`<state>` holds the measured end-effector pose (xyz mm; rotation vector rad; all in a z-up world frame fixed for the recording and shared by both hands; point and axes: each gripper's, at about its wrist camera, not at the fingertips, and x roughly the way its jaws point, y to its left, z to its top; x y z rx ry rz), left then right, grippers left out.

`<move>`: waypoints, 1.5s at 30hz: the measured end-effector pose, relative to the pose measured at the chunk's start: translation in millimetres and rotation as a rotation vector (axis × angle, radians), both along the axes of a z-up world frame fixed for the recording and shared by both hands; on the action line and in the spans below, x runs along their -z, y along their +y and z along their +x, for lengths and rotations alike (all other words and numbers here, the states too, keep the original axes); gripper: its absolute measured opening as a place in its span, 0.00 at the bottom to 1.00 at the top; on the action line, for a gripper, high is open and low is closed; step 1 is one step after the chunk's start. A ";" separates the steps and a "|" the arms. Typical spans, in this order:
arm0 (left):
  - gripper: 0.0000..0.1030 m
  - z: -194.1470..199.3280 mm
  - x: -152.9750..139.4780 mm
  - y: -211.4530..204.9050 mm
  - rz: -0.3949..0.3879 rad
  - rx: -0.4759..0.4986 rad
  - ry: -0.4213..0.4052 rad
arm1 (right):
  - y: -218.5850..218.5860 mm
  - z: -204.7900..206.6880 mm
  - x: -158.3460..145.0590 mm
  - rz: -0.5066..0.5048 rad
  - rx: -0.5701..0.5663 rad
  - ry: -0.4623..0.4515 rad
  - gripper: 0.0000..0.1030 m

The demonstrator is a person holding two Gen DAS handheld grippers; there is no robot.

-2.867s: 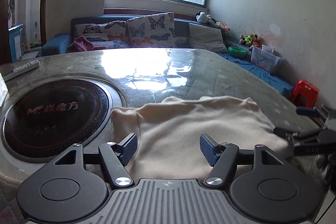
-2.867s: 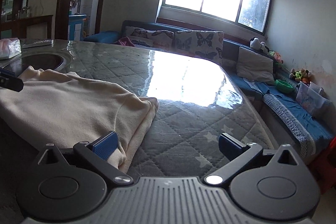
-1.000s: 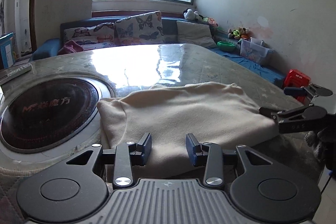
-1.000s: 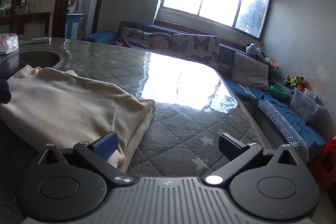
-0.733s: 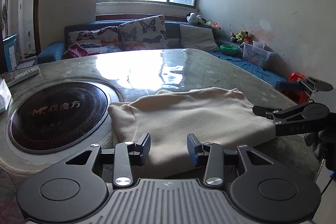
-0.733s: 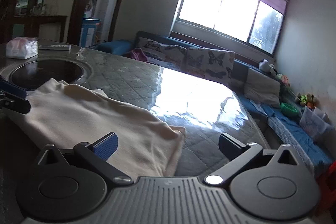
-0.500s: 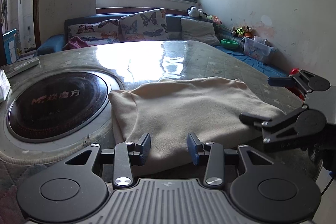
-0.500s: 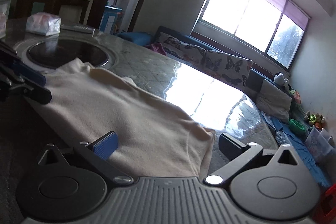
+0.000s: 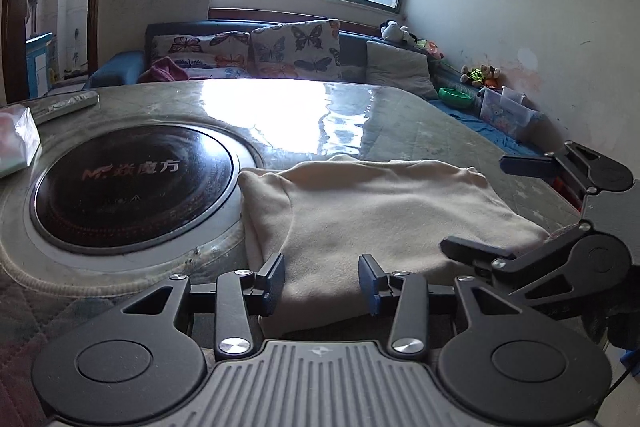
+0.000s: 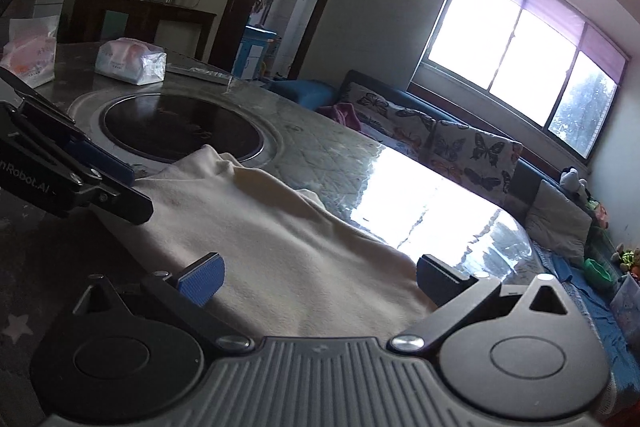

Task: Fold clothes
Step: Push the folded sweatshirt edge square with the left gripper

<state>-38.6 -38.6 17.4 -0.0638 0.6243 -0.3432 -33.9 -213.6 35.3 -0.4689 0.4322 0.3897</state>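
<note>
A cream folded garment lies flat on the quilted table, right of the round black cooktop. My left gripper is open, jaws partly apart, at the garment's near edge and holding nothing. My right gripper is wide open over the garment at its right side, tilted toward it. The right gripper shows in the left wrist view at the garment's right edge. The left gripper shows in the right wrist view at the left.
A tissue pack and a bag sit beyond the cooktop. A remote lies at the far left. A sofa with butterfly cushions stands behind the table. Toy boxes line the right wall.
My right gripper has swung left and tilted, moving from beside the garment's right edge to over it. My left gripper's jaws narrowed from wide to partly open and stayed near the front edge.
</note>
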 end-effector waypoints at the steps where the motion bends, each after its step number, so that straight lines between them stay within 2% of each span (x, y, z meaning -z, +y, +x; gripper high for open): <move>1: 0.45 -0.2 0.5 0.1 -0.001 0.001 0.000 | 3.8 1.5 3.4 -0.008 -0.009 0.014 1.00; 3: 0.48 -0.8 0.6 -0.5 -0.004 0.003 0.000 | 8.1 2.2 9.8 -0.031 -0.012 0.013 1.00; 7: 0.56 -3.0 -4.4 2.3 -0.023 -0.011 -0.012 | 10.0 -1.3 1.9 -0.032 -0.019 -0.003 1.00; 9: 0.57 -3.3 -5.5 6.6 -0.037 -0.029 -0.017 | 11.8 -4.6 -4.7 -0.017 -0.032 -0.026 1.00; 13: 0.57 -1.1 2.4 13.6 -0.048 -0.066 0.022 | 23.1 -0.7 6.8 -0.054 -0.051 0.016 1.00; 15: 0.57 -1.7 5.4 17.3 -0.053 -0.083 0.041 | 23.3 -1.3 7.9 -0.048 -0.051 0.007 1.00; 20: 0.57 -7.0 -0.6 31.3 -0.121 -0.122 0.026 | 21.9 -2.0 -5.1 -0.018 -0.061 -0.004 1.00; 26: 0.55 -4.0 8.7 38.3 -0.083 -0.177 0.068 | 30.5 0.7 -4.8 -0.003 -0.080 0.005 1.00; 29: 0.55 -6.7 8.7 37.4 -0.073 -0.178 0.059 | 36.6 1.4 -0.2 -0.026 -0.094 0.014 1.00; 34: 0.56 -6.4 4.7 38.9 -0.083 -0.184 0.062 | 40.3 0.7 -4.7 -0.012 -0.105 0.002 1.00; 38: 0.57 -3.8 5.6 39.8 -0.090 -0.190 0.080 | 45.6 4.2 2.7 -0.033 -0.115 0.026 1.00; 40: 0.64 -3.4 4.5 40.5 -0.090 -0.195 0.084 | 45.2 4.6 1.5 -0.027 -0.114 0.028 1.00; 45: 0.73 -4.0 0.9 41.7 -0.078 -0.198 0.074 | 45.5 0.6 -9.8 -0.017 -0.136 0.016 1.00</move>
